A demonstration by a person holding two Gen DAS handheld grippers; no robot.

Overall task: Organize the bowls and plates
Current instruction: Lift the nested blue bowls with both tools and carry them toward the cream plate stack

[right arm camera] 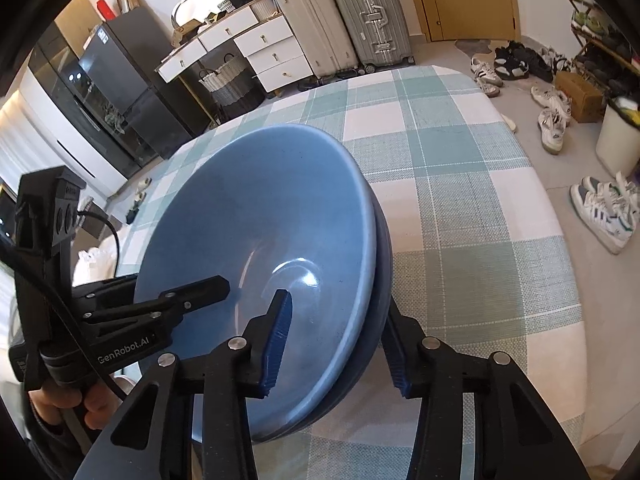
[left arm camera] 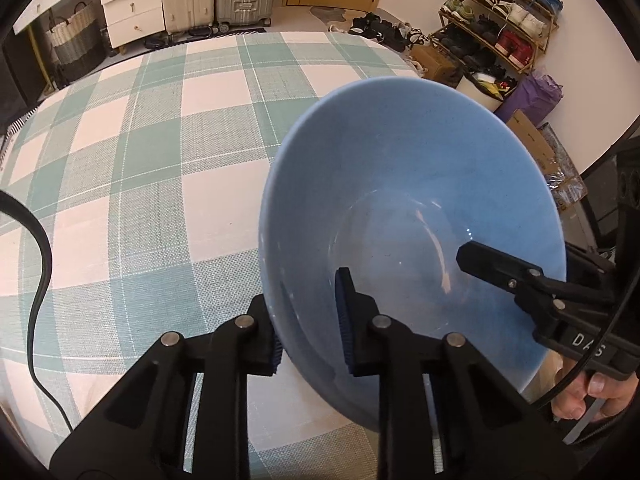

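Green-and-white checked tablecloth (left arm camera: 132,184) covers the table; behind it a lived-in room with silver hard-shell suitcases (right arm camera: 368,16), white drawer unit (right arm camera: 268,52) and a wooden shoe rack (left arm camera: 500,12) on the far right.

Step in hand, as I read it: stacked bowls gripped from both sides, so either a lift of the stack or pulling the top bowl off the lower one — can't tell which.

The light blue glazed ceramic bowl (left arm camera: 412,184) sits nested in a darker blue bowl (right arm camera: 382,280), visible only in the right wrist view as a rim edge under the top one. Whether the stack rests on the cloth or is tilted up off it I can't tell.

My left gripper (left arm camera: 310,320) is clamped on the near-left rim of the light bowl, one pad inside, one outside, jaws narrow. My right gripper (right arm camera: 340,344) straddles the right rim wider; left finger inside the light bowl, right finger outside the dark one, so it looks like it's pinching both walls together. Contact on the outer pad is hidden.

Pose: both grippers pitch steeply down toward the table, converging on the bowl from opposite sides; a hand (left arm camera: 588,396) shows on the right handle.

Next move needs both grips firm and level together, or the stack tips.
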